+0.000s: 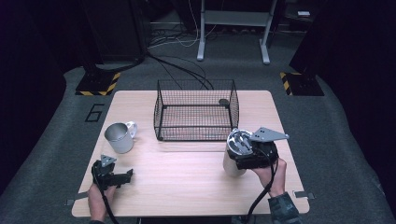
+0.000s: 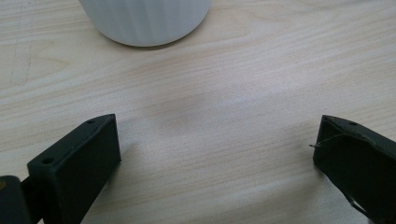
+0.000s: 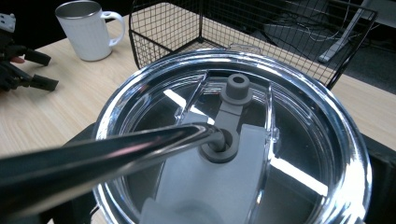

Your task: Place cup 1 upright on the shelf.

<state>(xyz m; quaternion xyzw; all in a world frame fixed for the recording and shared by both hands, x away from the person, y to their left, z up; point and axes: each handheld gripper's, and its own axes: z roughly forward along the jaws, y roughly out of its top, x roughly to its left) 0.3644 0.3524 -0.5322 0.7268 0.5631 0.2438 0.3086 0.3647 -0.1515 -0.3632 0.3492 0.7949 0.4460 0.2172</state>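
A white tumbler (image 1: 232,166) with a clear lid (image 3: 299,121) stands at the table's right front. A metal straw (image 3: 116,154) passes through the lid's grey seal. My right gripper (image 1: 243,154) is shut on the tumbler just below the lid, with a black jaw on each side. At the left front, my left gripper (image 1: 130,175) rests low over the wood, pointing right. In the left gripper view it (image 2: 215,154) is open with bare table between the jaws, and the base of a white ribbed vessel (image 2: 144,21) lies ahead; which vessel, I cannot tell.
A black wire basket (image 1: 196,114) stands at the back middle of the wooden table (image 1: 187,182), a small dark disc (image 1: 224,101) inside its far right corner. A white mug (image 1: 120,136) with a metal inside sits left of the basket, behind my left gripper.
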